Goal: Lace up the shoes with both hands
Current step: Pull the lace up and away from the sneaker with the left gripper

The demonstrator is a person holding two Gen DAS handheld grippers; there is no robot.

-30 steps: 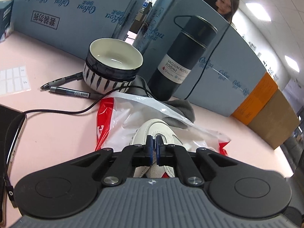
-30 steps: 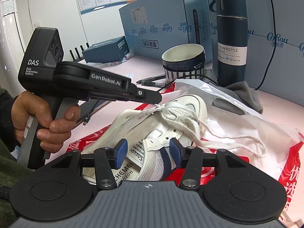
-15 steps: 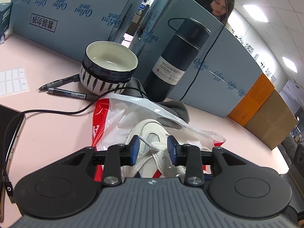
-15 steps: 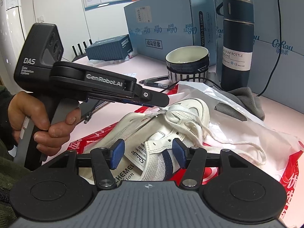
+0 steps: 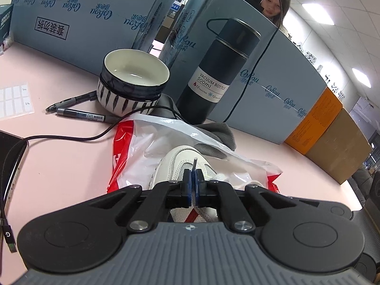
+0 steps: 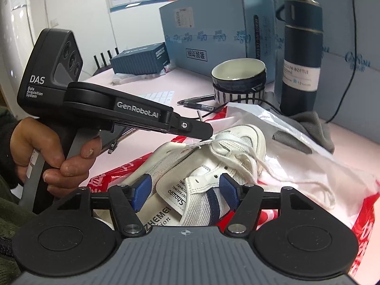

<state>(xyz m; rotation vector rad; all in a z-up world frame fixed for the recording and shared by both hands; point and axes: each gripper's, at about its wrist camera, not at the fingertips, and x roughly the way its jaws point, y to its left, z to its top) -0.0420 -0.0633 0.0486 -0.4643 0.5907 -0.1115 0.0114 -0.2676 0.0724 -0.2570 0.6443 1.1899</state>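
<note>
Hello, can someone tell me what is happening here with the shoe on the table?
A person is lacing a white sneaker that lies on a red and white plastic bag, with a handheld gripper in each hand. The left gripper has its jaws shut on the shoelace, near the shoe's front. The right gripper hovers over the tongue, its jaws opening, with nothing gripped. A bowl and a vacuum bottle stand behind.

pink table (image 5: 59, 166) | on it: bag (image 5: 133, 156), bowl (image 5: 133, 83), bottle (image 5: 220, 76), pens (image 5: 78, 111)
</note>
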